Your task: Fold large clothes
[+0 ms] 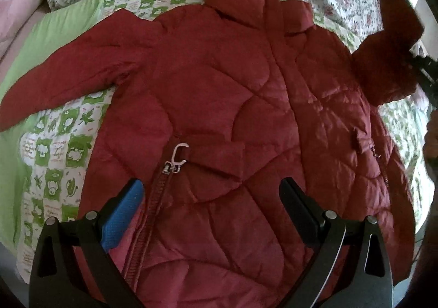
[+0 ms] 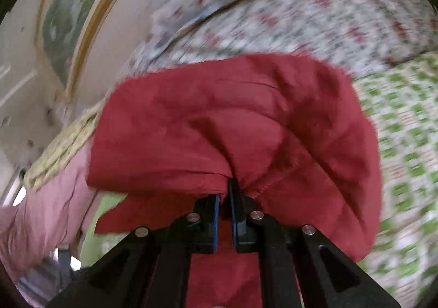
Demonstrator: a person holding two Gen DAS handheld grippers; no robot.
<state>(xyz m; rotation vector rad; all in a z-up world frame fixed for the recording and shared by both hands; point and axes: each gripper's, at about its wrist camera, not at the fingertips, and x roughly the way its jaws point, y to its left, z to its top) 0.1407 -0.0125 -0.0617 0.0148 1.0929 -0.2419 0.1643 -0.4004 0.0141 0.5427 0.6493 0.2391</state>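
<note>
Your right tongs (image 2: 225,198) pinch the jacket's (image 1: 246,116) sleeve (image 2: 232,130), lifting it to fold inward, while your left tongs (image 1: 210,193) hover spread over the hem on the bed (image 1: 54,34).

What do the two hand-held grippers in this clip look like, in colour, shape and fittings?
Both match. The left hand-held gripper has black angular linkage arms with triangular cut-outs and round silver pivot pins. Its fingers are flat black bars; one carries a blue textured pad. The right hand-held gripper shows the same black frame, silver pins and blue pads on both fingers. No cables, markings or sleeves are visible.
</note>
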